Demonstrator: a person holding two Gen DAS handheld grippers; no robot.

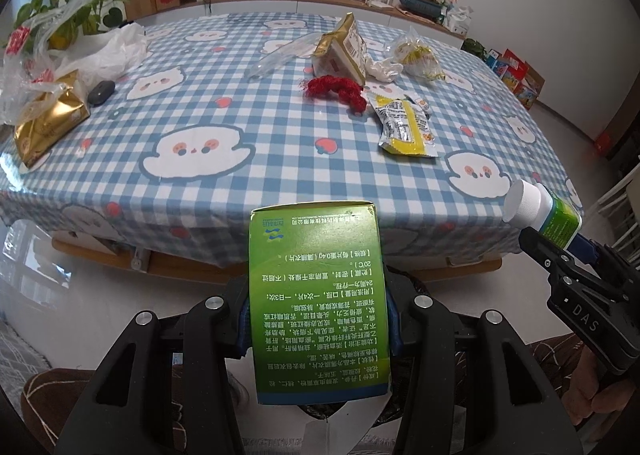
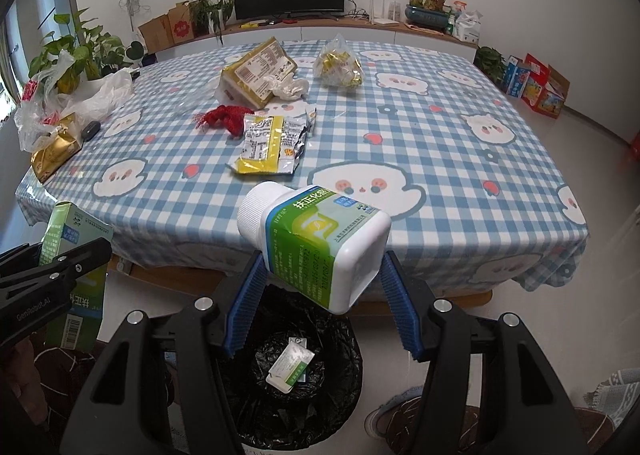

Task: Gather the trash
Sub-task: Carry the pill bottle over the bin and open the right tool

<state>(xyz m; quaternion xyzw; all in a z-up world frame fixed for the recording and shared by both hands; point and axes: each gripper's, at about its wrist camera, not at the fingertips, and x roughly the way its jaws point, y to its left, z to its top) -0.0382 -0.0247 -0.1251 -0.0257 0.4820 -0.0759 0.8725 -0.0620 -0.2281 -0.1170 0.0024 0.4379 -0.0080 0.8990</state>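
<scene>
While left fingers (image 1: 320, 319) pinch green box (image 1: 318, 295), right fingers (image 2: 324, 295) pinch 扶正化瘀 bottle (image 2: 316, 247).

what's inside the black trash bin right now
In the black-lined trash bin, one small white and green packet lies on the liner. The bottle in the right hand-held gripper and the gripper itself cover parts of the bin.

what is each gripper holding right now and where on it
Left gripper clamps the green box by its lower sides. Right gripper clamps the white bottle across its body.
</scene>
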